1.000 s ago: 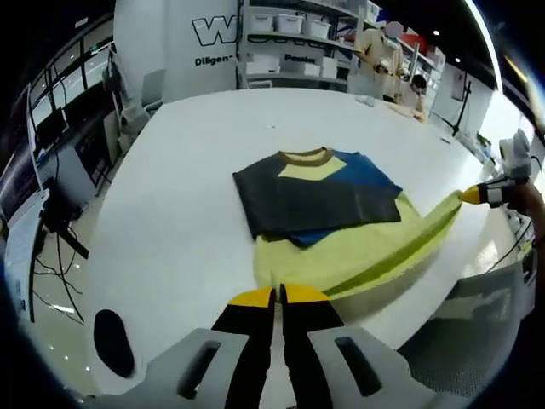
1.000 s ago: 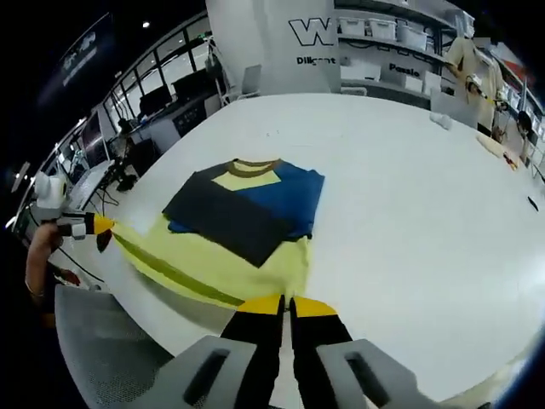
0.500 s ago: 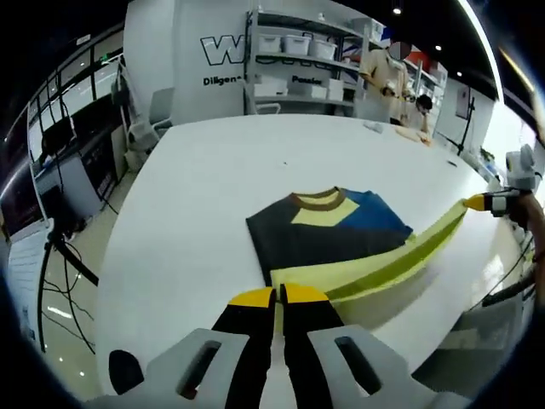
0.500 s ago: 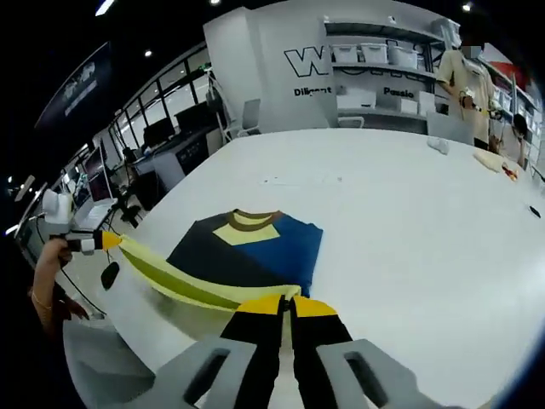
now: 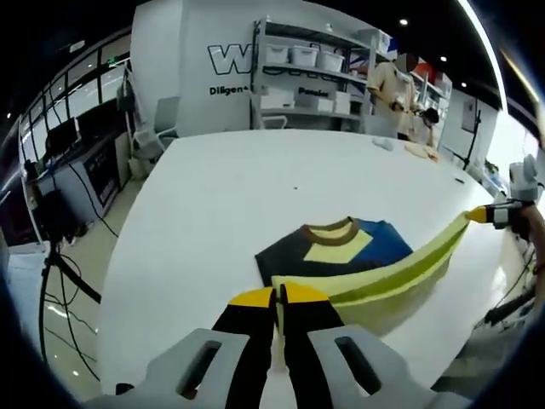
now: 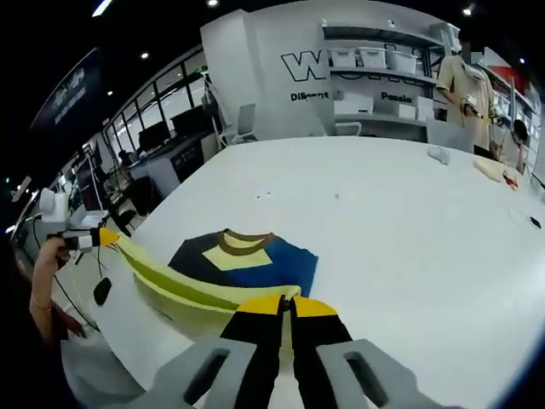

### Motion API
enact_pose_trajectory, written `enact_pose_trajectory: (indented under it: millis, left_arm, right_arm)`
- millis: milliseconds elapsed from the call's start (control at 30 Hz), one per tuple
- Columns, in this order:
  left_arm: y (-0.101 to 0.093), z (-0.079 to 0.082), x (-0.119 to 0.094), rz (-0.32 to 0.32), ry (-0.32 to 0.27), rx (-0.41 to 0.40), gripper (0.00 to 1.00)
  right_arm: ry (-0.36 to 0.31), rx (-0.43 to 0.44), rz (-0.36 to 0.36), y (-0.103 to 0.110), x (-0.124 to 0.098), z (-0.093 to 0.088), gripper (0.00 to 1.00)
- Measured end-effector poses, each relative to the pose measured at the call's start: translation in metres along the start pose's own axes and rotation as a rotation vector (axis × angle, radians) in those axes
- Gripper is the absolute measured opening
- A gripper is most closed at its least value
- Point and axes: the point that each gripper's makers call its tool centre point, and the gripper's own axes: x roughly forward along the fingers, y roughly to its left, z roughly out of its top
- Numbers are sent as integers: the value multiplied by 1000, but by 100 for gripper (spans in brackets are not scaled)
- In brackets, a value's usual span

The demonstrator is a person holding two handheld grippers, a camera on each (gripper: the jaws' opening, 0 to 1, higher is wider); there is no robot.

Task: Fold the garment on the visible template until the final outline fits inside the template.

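A T-shirt in dark grey, blue and pale yellow with a brown collar [image 5: 336, 247] [image 6: 238, 254] lies on the white table [image 5: 247, 183] [image 6: 400, 221], its sleeves folded in. Its yellow-green bottom hem [image 5: 383, 277] [image 6: 183, 285] is lifted off the table and stretched taut between both grippers. My left gripper [image 5: 278, 296] is shut on one hem corner. My right gripper [image 6: 285, 303] is shut on the other corner. The right gripper shows at the right edge of the left gripper view [image 5: 481, 215], and the left gripper at the left edge of the right gripper view [image 6: 100, 238], held by a hand [image 6: 43, 273].
Shelving with white boxes [image 5: 315, 72] [image 6: 375, 77] and a white wall with lettering stand behind the table. People stand at the far right [image 6: 464, 81]. Desks with monitors and chairs line the left side [image 6: 162, 136]. Small objects lie at the table's far right [image 6: 494, 166].
Both grippers have raised the hem higher and carried it toward the collar; the yellow lower part now hangs over the folded body, covering more of it. The cameras rose with them.
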Motion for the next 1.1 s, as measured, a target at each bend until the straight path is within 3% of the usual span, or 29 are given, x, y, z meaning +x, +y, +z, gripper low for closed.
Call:
enact_pose_trajectory:
  millis: [200,400,567,867,1100]
  left_arm:
    - [1,13,25,8,-4,-15,2]
    - [12,12,51,28,31,-45,2]
    - [16,17,74,34,18,-62,2]
    - [27,-5,117,83,91,-76,2]
    - [28,-16,140,128,114,-72,2]
  right_arm:
    - [11,-5,-28,-11,16,11,0]
    - [14,26,-26,-19,39,18,0]
    - [26,31,-39,-25,60,22,0]
    - [63,20,-70,-37,106,17,0]
    - [80,36,-89,-48,137,8,0]
